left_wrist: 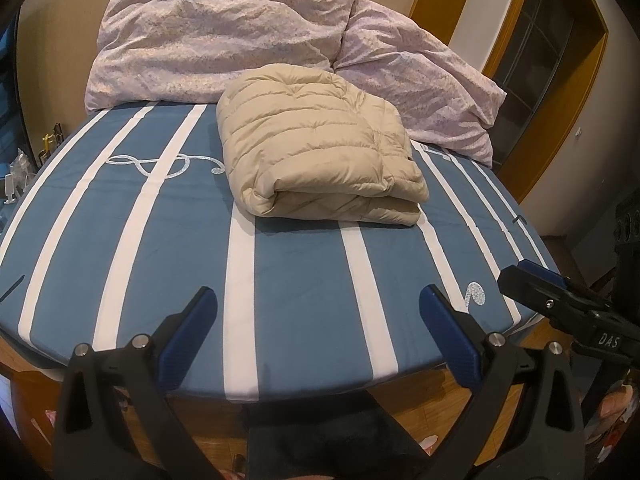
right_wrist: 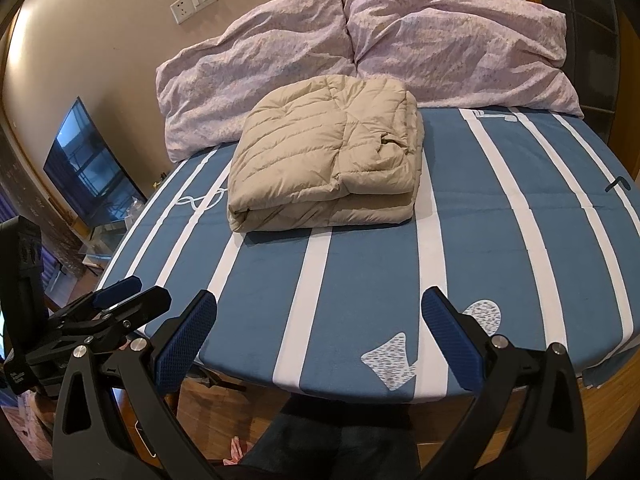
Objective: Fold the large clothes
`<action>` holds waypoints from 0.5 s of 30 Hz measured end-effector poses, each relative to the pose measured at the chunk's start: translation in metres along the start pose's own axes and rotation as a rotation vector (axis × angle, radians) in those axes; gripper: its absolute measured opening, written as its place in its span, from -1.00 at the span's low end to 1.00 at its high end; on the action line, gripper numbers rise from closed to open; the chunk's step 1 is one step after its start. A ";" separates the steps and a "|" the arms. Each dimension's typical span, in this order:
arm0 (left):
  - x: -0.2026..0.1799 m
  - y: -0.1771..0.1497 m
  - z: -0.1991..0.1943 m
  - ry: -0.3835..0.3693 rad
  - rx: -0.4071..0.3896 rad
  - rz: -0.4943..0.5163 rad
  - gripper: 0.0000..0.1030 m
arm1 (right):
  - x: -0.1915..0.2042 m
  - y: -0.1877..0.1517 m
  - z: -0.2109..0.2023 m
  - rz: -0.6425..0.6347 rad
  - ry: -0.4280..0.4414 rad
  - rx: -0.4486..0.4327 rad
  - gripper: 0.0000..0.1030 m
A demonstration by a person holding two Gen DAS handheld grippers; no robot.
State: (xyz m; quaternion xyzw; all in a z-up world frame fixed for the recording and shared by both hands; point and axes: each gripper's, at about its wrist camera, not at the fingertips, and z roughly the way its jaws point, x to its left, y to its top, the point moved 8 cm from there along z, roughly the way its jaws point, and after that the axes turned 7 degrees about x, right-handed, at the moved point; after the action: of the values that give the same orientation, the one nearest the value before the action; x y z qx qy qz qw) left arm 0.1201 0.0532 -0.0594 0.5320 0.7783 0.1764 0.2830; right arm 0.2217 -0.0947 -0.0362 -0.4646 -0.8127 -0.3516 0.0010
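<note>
Most of what I can see through both wrist cameras is the bed (left_wrist: 304,288), its blue sheet crossed by long white stripes and printed with pale musical notes, pulled flat and smooth over a wooden frame. Against the wall at the far end lies a rumpled duvet (left_wrist: 224,36) in a pale lilac print, bunched into two soft, creased mounds. Just in front of it, touching or nearly touching its lower edge, sits the beige puffer jacket (right_wrist: 328,148), which I judge to be the large garment of the task: it is already folded into a thick, roughly rectangular bundle, several quilted layers stacked with a rounded fold facing me and one crumpled bit showing near its right side. From this I would say the folding is essentially done; at most a little squaring-up or pressing of that puffy, springy fill remains, since slick quilted fabric like this tends to loft back open. My left gripper (left_wrist: 318,296) hangs over the near edge of the mattress with its blue-padded fingers spread wide and nothing between them, and my right gripper (right_wrist: 320,300) hangs beside it, likewise spread and empty, both well apart from the jacket.
</note>
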 end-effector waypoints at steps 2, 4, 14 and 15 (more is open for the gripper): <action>0.000 -0.001 0.001 0.001 0.000 -0.001 0.95 | 0.000 0.000 0.000 0.000 0.002 0.000 0.97; 0.000 -0.001 0.001 0.000 0.001 -0.001 0.95 | 0.001 -0.001 0.001 0.002 0.003 0.001 0.97; 0.000 0.000 0.002 0.000 0.001 -0.001 0.95 | 0.001 0.000 0.001 0.000 0.003 0.001 0.97; 0.000 0.000 0.002 0.000 0.002 -0.002 0.95 | 0.001 0.000 0.001 0.001 0.003 0.002 0.97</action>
State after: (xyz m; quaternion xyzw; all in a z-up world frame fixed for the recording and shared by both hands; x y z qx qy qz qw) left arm 0.1211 0.0534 -0.0612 0.5315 0.7789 0.1755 0.2829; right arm 0.2213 -0.0932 -0.0365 -0.4643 -0.8129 -0.3516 0.0030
